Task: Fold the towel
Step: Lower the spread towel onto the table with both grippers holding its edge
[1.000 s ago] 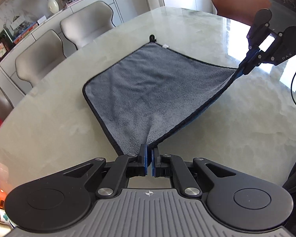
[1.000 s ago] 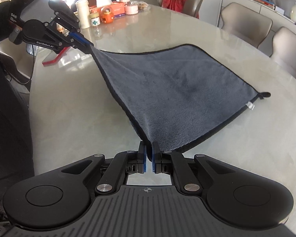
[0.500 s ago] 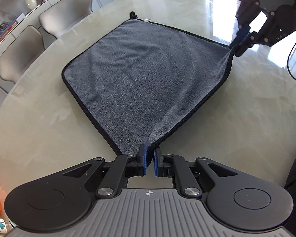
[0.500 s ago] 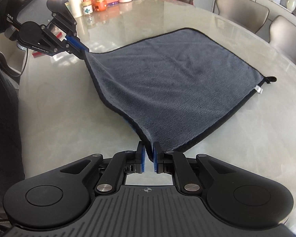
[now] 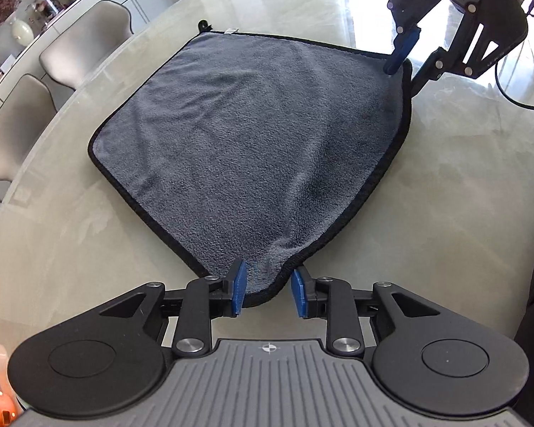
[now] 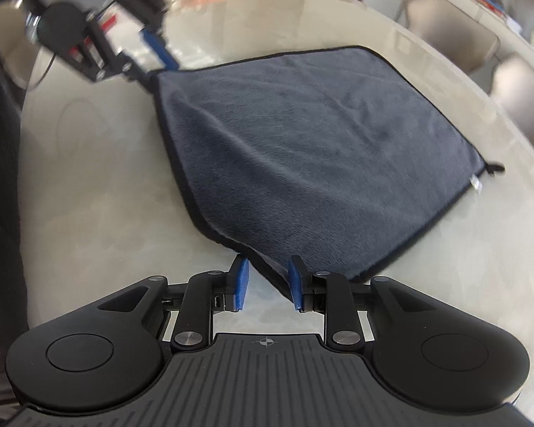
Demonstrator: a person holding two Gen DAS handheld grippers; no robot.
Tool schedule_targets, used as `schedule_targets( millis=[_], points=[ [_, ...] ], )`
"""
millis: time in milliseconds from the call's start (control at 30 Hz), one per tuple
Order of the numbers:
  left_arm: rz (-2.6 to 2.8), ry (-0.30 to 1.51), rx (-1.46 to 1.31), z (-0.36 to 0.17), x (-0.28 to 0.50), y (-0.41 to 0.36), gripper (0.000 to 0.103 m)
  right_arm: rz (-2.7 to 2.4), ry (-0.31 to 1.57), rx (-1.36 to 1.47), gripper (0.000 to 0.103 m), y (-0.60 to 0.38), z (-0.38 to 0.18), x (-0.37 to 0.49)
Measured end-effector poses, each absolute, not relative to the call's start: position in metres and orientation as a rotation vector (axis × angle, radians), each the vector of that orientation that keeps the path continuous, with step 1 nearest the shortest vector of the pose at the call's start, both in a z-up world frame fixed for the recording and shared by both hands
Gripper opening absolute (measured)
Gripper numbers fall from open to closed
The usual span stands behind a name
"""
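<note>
Both grippers letting go of the towel

Grey towel [image 5: 252, 135] lies flat on the marble surface [image 5: 462, 185]. Left gripper [image 5: 268, 291] and right gripper [image 6: 267, 283] jaws have just been opening, a corner lying loose between each pair.

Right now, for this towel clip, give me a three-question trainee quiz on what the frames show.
1. True or false: the left gripper pinches the grey towel.
2. The towel's hanging loop sits at: A) a far corner, B) the corner between the right gripper fingers, C) the towel's middle.
3. What does the towel lie on?

Key:
1. False. Both grippers' jaws have just been opening; a towel corner lies between each pair of pads, unpressed.
2. A.
3. The pale glossy table, spread flat.
</note>
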State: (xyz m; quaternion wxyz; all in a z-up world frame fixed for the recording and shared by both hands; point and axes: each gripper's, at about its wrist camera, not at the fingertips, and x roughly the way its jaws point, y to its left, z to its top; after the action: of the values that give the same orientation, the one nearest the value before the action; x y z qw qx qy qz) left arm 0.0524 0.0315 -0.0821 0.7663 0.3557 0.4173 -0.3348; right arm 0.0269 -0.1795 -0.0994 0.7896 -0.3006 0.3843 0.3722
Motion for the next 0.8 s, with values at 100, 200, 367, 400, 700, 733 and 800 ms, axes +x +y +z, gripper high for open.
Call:
schedule_targets(
  millis=[100, 200, 367, 400, 700, 733, 800],
  points=[
    [-0.75, 0.901, 0.781, -0.084, 0.052, 0.031, 0.028, 0.792, 0.82, -0.718, 0.026, -0.174, -0.102, 0.021],
    [-0.772, 0.903, 0.794, -0.087, 0.052, 0.03, 0.028, 0.789, 0.845, -0.708, 0.026, -0.173, -0.101, 0.022],
    [-0.781, 0.919, 0.795, -0.091, 0.054, 0.03, 0.028, 0.766, 0.858, -0.723, 0.028, -0.169, -0.103, 0.027],
    [-0.781, 0.922, 0.793, -0.091, 0.054, 0.03, 0.028, 0.777, 0.845, -0.727, 0.028, -0.169, -0.102, 0.025],
    [-0.794, 0.905, 0.82, -0.094, 0.053, 0.033, 0.02, 0.836, 0.84, -0.8, 0.009, -0.165, -0.103, 0.021],
    [-0.797, 0.897, 0.833, -0.094, 0.052, 0.033, 0.016, 0.832, 0.837, -0.819, 0.006, -0.164, -0.104, 0.02],
    [-0.802, 0.894, 0.851, -0.095, 0.051, 0.032, 0.014, 0.825, 0.831, -0.853, 0.004, -0.161, -0.105, 0.018]
  ],
)
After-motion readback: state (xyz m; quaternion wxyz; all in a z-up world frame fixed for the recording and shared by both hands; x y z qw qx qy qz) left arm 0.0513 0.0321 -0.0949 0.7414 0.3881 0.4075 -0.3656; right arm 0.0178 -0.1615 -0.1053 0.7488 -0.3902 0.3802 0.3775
